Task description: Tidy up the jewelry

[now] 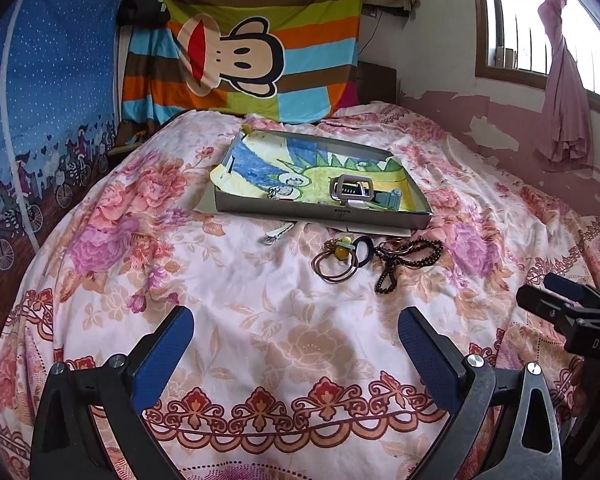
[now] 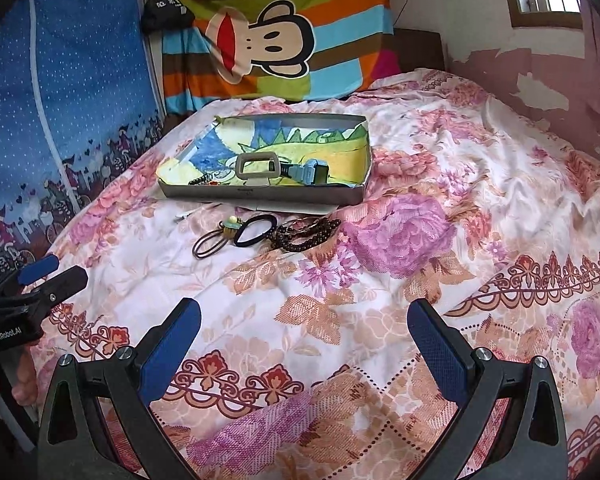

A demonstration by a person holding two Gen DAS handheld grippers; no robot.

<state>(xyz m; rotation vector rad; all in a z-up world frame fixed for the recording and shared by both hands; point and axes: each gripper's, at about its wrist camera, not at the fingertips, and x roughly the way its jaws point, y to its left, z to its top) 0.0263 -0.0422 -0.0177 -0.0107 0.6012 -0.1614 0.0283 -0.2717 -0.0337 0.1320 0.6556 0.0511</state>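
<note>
Both grippers are hanging over a bed (image 1: 228, 288) covered with a pink flowered sheet. The left gripper (image 1: 296, 340) is holding its blue fingers (image 1: 164, 352) wide apart, with nothing between them. The right gripper (image 2: 304, 338) is also holding its blue fingers (image 2: 436, 356) wide apart and is gripping nothing. Each gripper is showing at the edge of the other one's view.

A flat gray box (image 1: 324, 216) is lying further up the bed. A crayon drawing (image 1: 260, 164) in blue, yellow and green is lining its bottom. A shiny metal buckle (image 1: 350, 188) is sitting inside the box near the front wall, and a blue-gray strap piece (image 2: 306, 172) is lying just beside it. Some small beads are also showing inside the box near its front wall, too small to tell apart.

The jewelry is lying on the sheet just in front of the box. Brown hair ties with a yellow bead (image 1: 334, 260) are resting on the left. A black hair tie (image 1: 366, 250) is lying right next to them, touching them. A dark bead string (image 1: 408, 256) is lying in a loose pile on the right. A small white clip (image 1: 274, 234) is sitting alone near the box's front wall.

A striped blanket with a monkey face (image 1: 236, 56) is hanging behind the bed. A pink curtain (image 1: 566, 92) is hanging by the window.
</note>
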